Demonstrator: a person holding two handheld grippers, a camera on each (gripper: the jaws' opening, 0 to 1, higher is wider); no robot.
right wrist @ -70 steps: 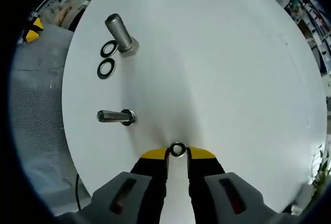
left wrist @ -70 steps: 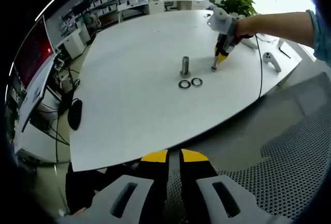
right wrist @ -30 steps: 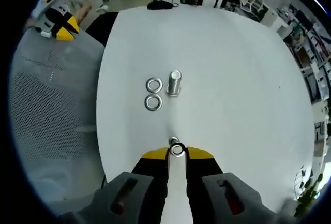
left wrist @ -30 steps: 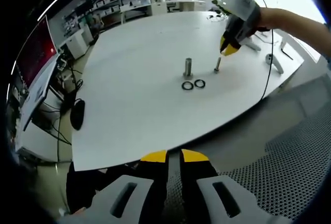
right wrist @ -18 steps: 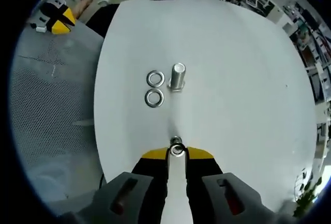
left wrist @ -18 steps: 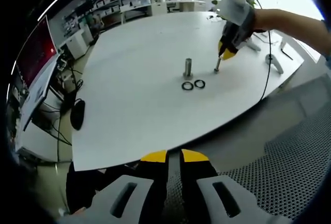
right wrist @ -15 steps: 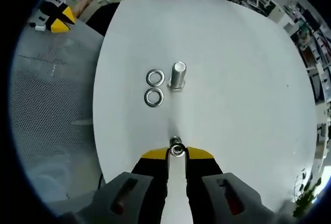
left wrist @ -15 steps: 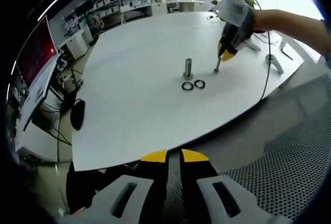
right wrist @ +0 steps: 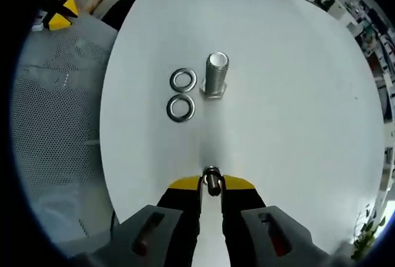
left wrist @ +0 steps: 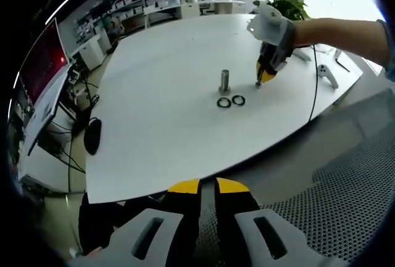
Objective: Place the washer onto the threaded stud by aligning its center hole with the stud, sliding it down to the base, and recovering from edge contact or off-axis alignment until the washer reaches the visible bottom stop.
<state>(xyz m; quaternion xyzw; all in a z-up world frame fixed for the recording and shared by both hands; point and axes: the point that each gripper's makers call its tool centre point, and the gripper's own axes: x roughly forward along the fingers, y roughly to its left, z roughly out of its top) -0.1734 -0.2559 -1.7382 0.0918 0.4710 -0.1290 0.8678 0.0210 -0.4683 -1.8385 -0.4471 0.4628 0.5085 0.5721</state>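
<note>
Right gripper (right wrist: 212, 184) jaws nearly closed around the washer (right wrist: 212, 172) on the stud (right wrist: 213, 185); left gripper (left wrist: 208, 186) jaws nearly closed, empty.

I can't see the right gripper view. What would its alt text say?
The right gripper, tipped in yellow, is closed around the top of a thin metal stud on a white table. Farther off stand a thick bolt and two loose washers.

Two washers (right wrist: 182, 94) beside bolt (right wrist: 215, 75) (on table (right wrist: 296, 94)).
</note>
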